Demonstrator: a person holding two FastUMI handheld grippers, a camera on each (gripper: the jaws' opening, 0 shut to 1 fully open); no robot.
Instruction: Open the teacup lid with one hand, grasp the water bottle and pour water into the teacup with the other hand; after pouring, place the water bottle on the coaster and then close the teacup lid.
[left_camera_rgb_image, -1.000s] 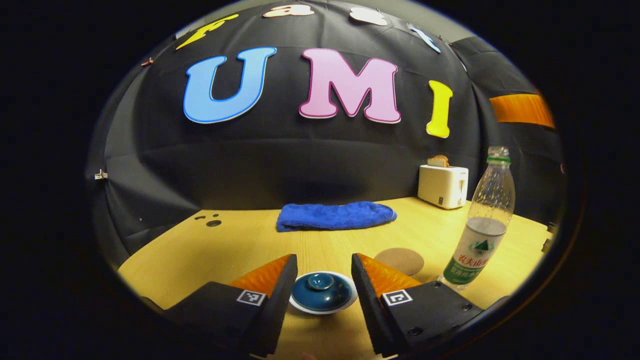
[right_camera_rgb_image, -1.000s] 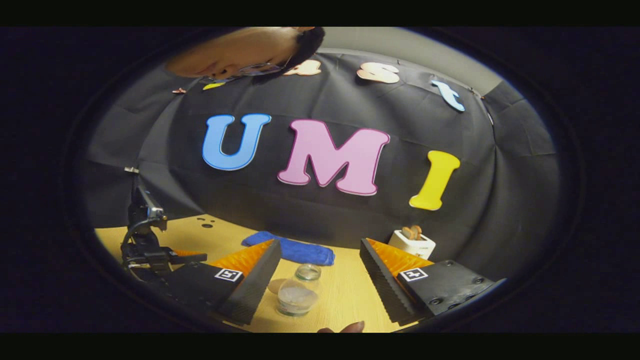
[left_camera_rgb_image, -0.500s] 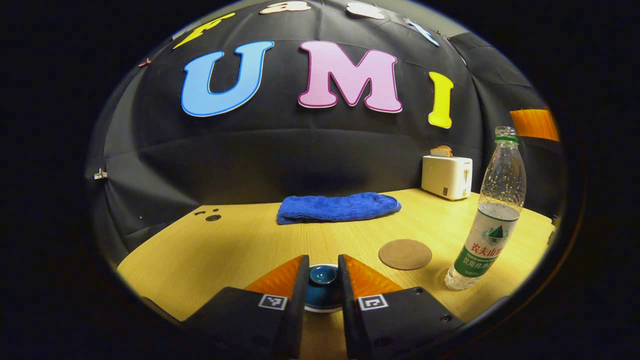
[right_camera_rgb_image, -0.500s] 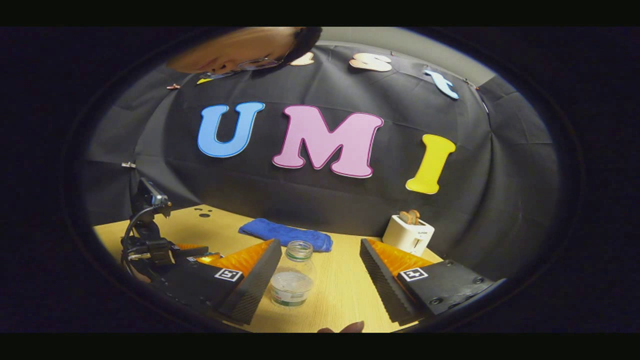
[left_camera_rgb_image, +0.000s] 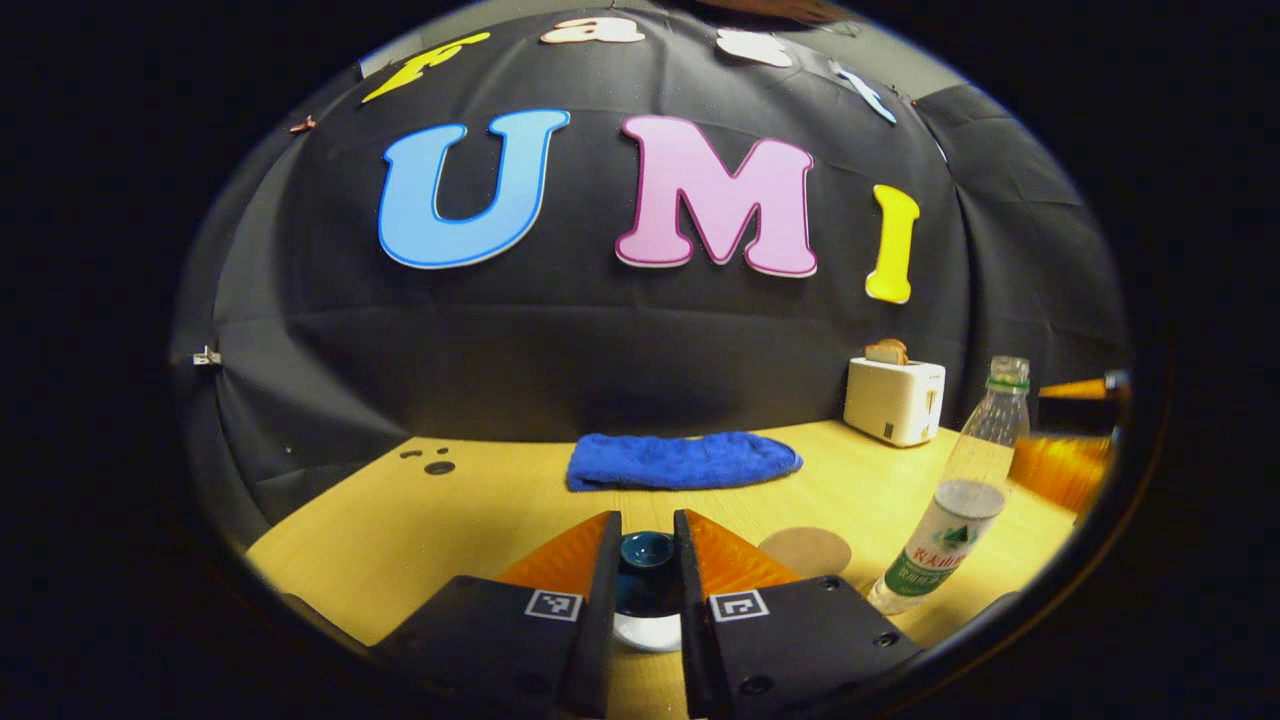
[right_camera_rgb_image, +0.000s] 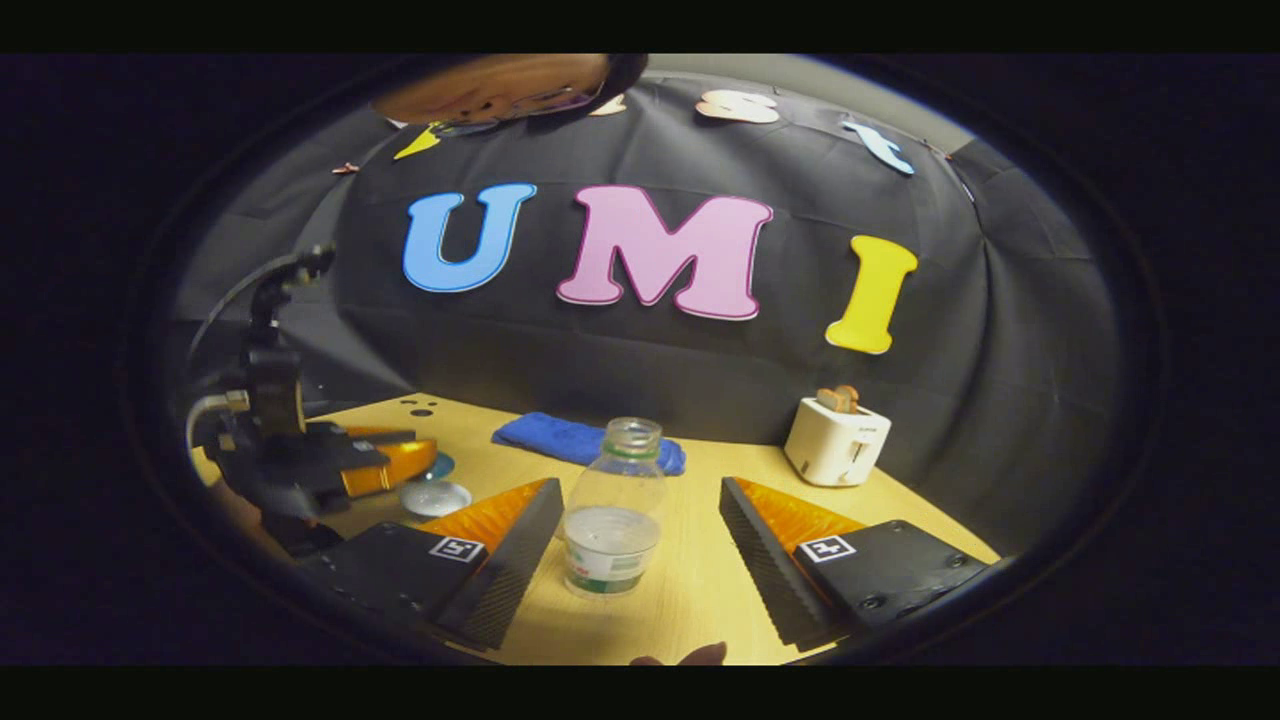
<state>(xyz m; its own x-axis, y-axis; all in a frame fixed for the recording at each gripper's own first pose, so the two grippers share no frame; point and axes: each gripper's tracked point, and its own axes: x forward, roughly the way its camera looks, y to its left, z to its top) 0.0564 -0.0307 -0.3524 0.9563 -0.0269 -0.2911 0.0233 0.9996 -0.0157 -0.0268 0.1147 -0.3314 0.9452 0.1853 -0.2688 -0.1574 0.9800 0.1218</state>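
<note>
In the left gripper view, the left gripper (left_camera_rgb_image: 646, 560) has its two fingers drawn in tight on the knob of the blue teacup lid (left_camera_rgb_image: 646, 552), one on each side. Below the lid, the white rim of the teacup (left_camera_rgb_image: 646, 632) shows between the fingers, on the wooden table (left_camera_rgb_image: 470, 510). Just right of the fingers lies the round brown coaster (left_camera_rgb_image: 805, 550), bare. Further right stands the water bottle (left_camera_rgb_image: 960, 510), upright, uncapped and partly full. A folded blue cloth (left_camera_rgb_image: 683, 460) lies at the far side of the table, and a white toaster (left_camera_rgb_image: 893, 398) with toast in it stands at the far right.

In the right gripper view, the right gripper (right_camera_rgb_image: 640, 545) has its fingers spread wide apart, with the water bottle (right_camera_rgb_image: 612, 520) standing between them and touching neither. At the left the left gripper (right_camera_rgb_image: 385, 470) holds the lid (right_camera_rgb_image: 440, 464) above the white teacup (right_camera_rgb_image: 435, 497).
</note>
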